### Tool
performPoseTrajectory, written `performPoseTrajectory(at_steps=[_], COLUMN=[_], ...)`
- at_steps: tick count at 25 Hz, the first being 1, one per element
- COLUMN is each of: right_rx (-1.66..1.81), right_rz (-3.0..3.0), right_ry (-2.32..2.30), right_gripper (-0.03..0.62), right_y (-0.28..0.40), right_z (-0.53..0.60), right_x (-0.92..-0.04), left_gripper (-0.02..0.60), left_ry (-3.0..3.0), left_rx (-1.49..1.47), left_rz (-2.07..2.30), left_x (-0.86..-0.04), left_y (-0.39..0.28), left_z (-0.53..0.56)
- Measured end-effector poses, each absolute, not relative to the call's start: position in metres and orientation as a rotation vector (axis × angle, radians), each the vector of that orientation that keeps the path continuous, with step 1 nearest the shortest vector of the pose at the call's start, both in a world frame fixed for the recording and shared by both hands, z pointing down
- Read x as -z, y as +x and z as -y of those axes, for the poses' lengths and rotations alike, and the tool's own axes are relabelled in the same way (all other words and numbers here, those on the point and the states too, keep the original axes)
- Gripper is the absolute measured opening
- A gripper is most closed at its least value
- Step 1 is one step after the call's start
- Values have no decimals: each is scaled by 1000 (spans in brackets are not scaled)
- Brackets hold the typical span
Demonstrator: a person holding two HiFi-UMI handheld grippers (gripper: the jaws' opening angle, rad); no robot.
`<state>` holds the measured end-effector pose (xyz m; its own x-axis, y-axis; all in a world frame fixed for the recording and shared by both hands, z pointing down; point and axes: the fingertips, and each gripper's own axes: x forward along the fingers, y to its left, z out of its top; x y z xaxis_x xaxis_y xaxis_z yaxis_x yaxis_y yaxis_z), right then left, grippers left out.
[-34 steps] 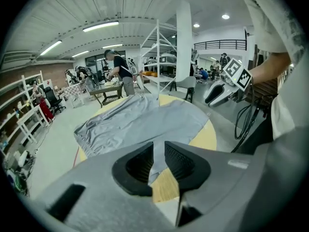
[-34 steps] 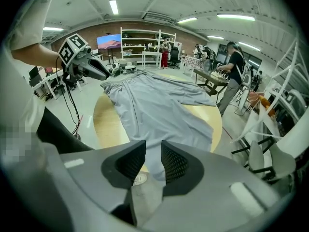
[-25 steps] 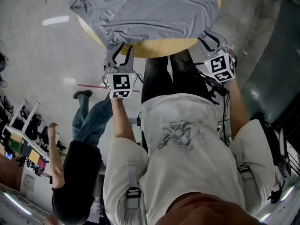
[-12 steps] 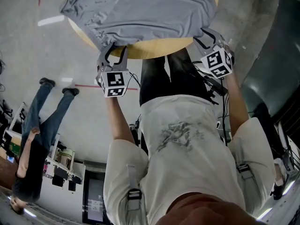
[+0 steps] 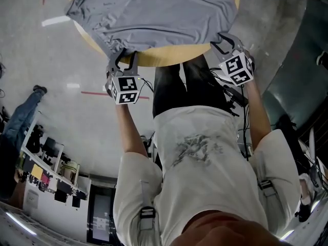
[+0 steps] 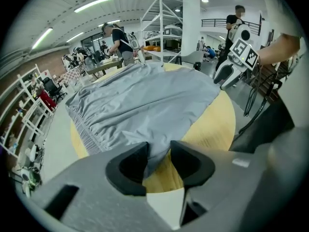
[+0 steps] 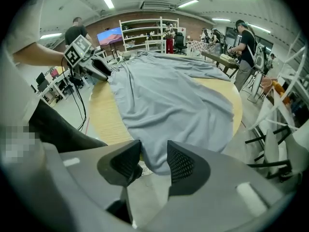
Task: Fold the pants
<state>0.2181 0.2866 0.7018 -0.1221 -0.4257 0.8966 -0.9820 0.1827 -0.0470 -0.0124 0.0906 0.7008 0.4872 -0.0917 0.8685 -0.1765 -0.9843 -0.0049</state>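
Note:
Grey pants (image 5: 154, 14) lie spread over a round wooden table (image 5: 169, 55), their near edge drooping over the rim. My left gripper (image 5: 123, 56) is at the pants' near left corner. In the left gripper view that corner (image 6: 157, 153) hangs between the closing jaws of the left gripper (image 6: 159, 151), with a gap still showing beside it. My right gripper (image 5: 225, 40) is at the near right corner. The right gripper view shows the hem (image 7: 154, 151) between the closing jaws of the right gripper (image 7: 153, 153), its pads apart.
I stand right against the table's near rim. A person (image 5: 18, 122) is on the floor at the left by white shelving (image 5: 46, 163). Cables (image 5: 233, 99) hang by my right arm. People stand at workbenches (image 6: 116, 37) beyond the table.
Both grippers have come in to the pants' near corners at the table rim. The person at the left has walked off toward the picture's edge.

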Motion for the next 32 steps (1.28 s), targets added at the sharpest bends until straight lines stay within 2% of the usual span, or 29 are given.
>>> performPoseTrajectory(at_steps=[4, 7, 11, 32], right_rx=[-888, -883, -876, -681], right_rz=[1693, 1699, 1700, 1781], right_ry=[1340, 1337, 1315, 1304], right_gripper=[158, 113, 28, 23], right_y=[221, 226, 225, 255], right_z=[-284, -281, -275, -250], right_x=[-704, -702, -700, -635], left_gripper=[114, 31, 23, 20], left_ry=[2633, 2642, 2611, 2556], left_rx=[-1521, -1539, -1515, -1351], left_rz=[280, 331, 364, 628], left_x=[-704, -703, -700, -635], left_y=[-10, -8, -8, -7], left_z=[-89, -85, -82, -99])
